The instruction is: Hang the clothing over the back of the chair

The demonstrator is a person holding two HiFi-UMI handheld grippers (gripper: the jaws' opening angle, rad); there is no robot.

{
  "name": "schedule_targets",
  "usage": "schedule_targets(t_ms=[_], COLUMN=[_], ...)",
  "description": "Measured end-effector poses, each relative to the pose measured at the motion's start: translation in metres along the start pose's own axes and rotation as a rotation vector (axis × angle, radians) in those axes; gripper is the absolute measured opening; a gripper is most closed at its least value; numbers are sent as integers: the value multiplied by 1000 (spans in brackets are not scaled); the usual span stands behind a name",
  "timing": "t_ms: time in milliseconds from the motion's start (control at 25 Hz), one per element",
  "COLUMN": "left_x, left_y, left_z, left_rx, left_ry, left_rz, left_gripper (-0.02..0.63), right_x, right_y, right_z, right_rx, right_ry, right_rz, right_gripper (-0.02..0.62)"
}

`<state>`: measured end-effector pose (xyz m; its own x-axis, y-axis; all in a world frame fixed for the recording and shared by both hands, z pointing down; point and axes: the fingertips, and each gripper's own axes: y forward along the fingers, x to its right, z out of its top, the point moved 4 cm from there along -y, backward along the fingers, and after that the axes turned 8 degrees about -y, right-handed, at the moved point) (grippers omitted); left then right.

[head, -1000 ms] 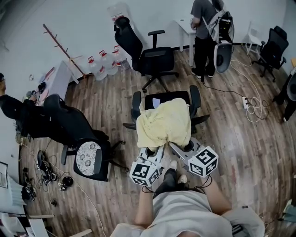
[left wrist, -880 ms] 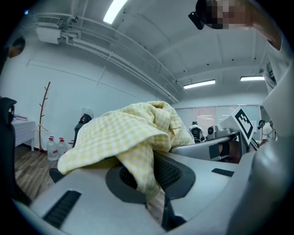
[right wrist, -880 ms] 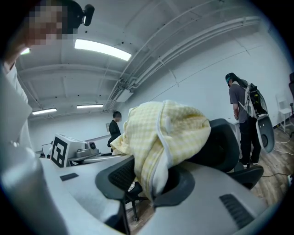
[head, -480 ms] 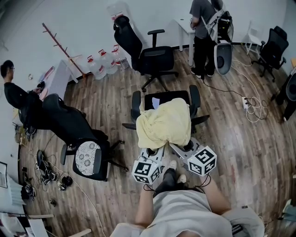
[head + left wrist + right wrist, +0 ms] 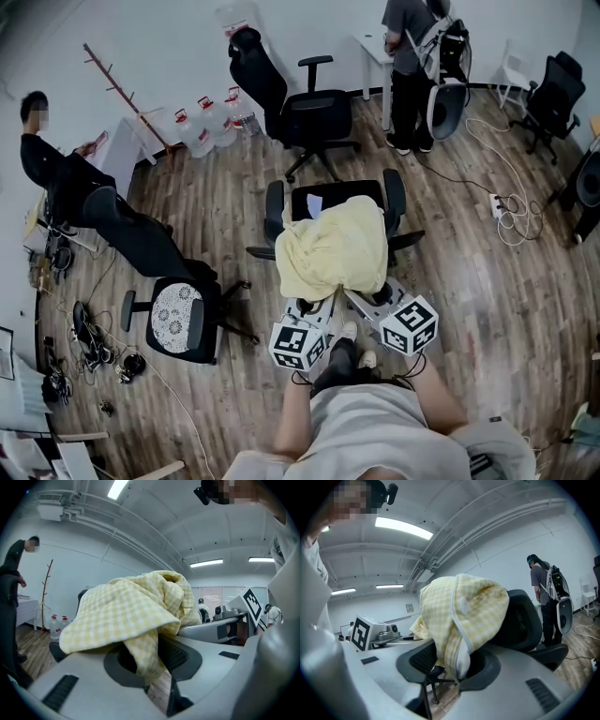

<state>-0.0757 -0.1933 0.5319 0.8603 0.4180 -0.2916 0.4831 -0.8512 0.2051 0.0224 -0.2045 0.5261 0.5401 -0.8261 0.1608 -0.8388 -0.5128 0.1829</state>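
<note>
A yellow checked garment (image 5: 333,246) lies draped over the back of a black office chair (image 5: 274,208) right in front of me. Its hem hangs down the near side. My left gripper (image 5: 307,305) and right gripper (image 5: 370,298) sit side by side just under that hem. In the left gripper view a fold of the garment (image 5: 126,611) hangs loosely between the spread jaws of the left gripper (image 5: 147,660), which have just been opening. The right gripper (image 5: 452,665) has also just been opening, with the garment (image 5: 459,606) dangling between its parted pads in front of the chair back (image 5: 522,620).
A second black office chair (image 5: 300,108) stands behind. A chair with a patterned cushion (image 5: 178,319) is at the left, beside a standing person (image 5: 56,169). Another person (image 5: 408,56) stands by a white desk (image 5: 375,47). Water bottles (image 5: 211,127) and floor cables (image 5: 511,216) lie around.
The person at the left has stood up and moved back along the wall, and the chair beside them has shifted. The garment and both grippers stay where they were.
</note>
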Motion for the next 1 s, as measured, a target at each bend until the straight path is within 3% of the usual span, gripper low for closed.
schedule_targets(t_ms=[1000], left_x=[5], left_y=[-28], left_z=[6], left_rx=[34], left_ry=[7], left_rz=[15], left_gripper=[121], right_x=[-10], right_y=[-17], right_z=[1], right_rx=[0], right_ry=[-47], right_rz=[-22], right_gripper=[192])
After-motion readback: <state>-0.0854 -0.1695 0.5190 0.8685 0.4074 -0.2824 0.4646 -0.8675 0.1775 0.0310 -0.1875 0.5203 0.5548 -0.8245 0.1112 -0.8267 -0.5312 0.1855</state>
